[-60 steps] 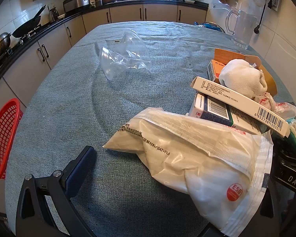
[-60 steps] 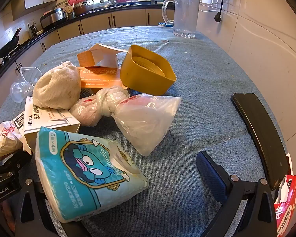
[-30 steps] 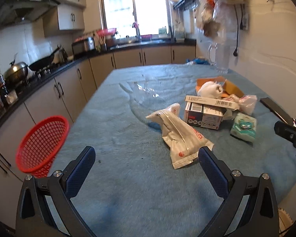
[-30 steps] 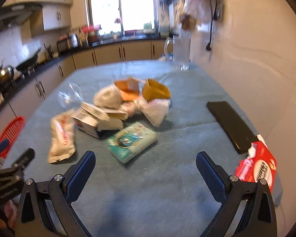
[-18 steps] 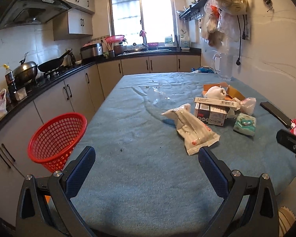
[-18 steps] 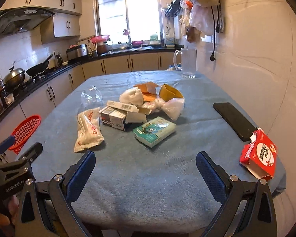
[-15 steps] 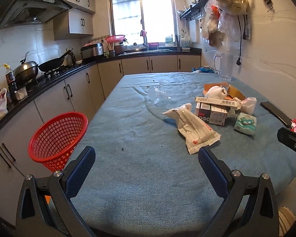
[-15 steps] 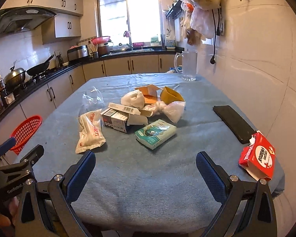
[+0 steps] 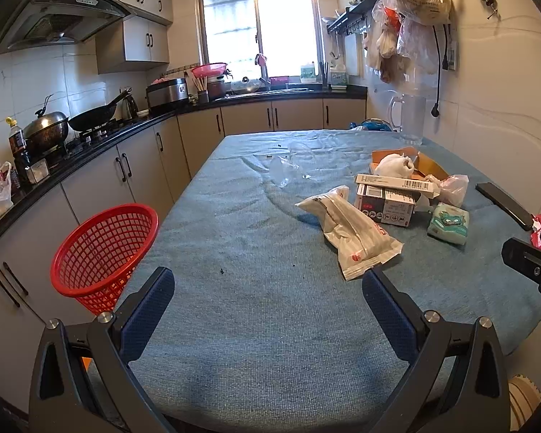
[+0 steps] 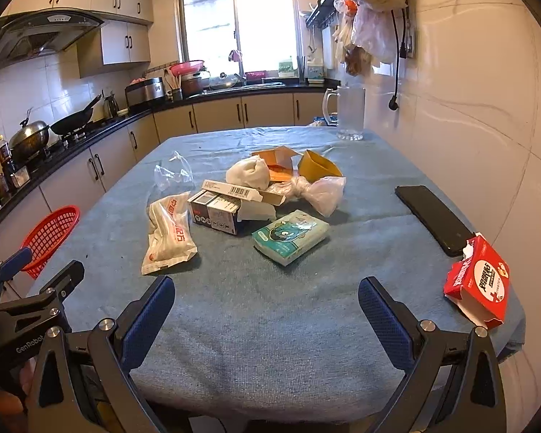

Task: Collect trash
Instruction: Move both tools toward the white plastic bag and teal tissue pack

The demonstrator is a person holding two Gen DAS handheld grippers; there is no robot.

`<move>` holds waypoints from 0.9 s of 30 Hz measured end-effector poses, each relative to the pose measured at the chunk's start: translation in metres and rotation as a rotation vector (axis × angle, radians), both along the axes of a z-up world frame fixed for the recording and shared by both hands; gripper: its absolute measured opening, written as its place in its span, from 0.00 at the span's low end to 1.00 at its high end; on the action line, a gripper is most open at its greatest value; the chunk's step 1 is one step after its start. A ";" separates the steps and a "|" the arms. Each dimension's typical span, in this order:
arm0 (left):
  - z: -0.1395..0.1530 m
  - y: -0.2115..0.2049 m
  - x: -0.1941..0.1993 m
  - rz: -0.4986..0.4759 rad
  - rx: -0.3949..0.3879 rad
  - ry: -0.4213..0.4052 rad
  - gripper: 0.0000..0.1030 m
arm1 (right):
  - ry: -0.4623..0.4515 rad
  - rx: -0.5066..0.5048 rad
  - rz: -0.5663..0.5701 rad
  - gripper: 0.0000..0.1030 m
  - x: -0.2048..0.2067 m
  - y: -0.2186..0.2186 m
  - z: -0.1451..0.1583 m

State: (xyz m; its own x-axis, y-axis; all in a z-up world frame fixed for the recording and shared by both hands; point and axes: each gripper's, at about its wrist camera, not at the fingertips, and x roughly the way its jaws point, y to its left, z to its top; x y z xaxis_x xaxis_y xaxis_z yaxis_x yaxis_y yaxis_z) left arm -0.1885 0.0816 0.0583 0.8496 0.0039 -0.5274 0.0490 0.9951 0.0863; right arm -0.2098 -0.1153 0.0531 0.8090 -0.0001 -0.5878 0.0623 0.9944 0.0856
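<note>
On the blue surface (image 9: pixel 270 324), centre-right | white bag (image 9: pixel 353 232) lies ahead-right of left hand-held gripper (image 9: pixel 268 310), long axis near-to-far | nearer the left | both hand-held grippers spread, empty | red basket (image 9: pixel 101 252) left.

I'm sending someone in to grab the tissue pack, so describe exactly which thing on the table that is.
On the blue-covered table, find the heap of trash in the middle. The tissue pack lies flat at the heap's near edge, just in front of the dark printed carton. It is the only soft mint-green packet, with a cartoon face printed on top.
</note>
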 end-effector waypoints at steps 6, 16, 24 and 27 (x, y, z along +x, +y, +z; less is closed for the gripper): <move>-0.003 -0.001 0.002 -0.002 0.006 0.007 1.00 | 0.010 0.010 0.002 1.00 0.002 -0.002 -0.003; -0.007 -0.004 0.002 -0.004 0.011 0.014 1.00 | 0.020 0.017 0.011 1.00 0.004 -0.002 -0.006; -0.009 -0.005 0.002 -0.004 0.013 0.015 1.00 | 0.025 0.020 0.013 1.00 0.005 -0.002 -0.007; -0.008 -0.005 0.002 -0.003 0.014 0.013 1.00 | 0.028 0.023 0.016 1.00 0.004 -0.002 -0.008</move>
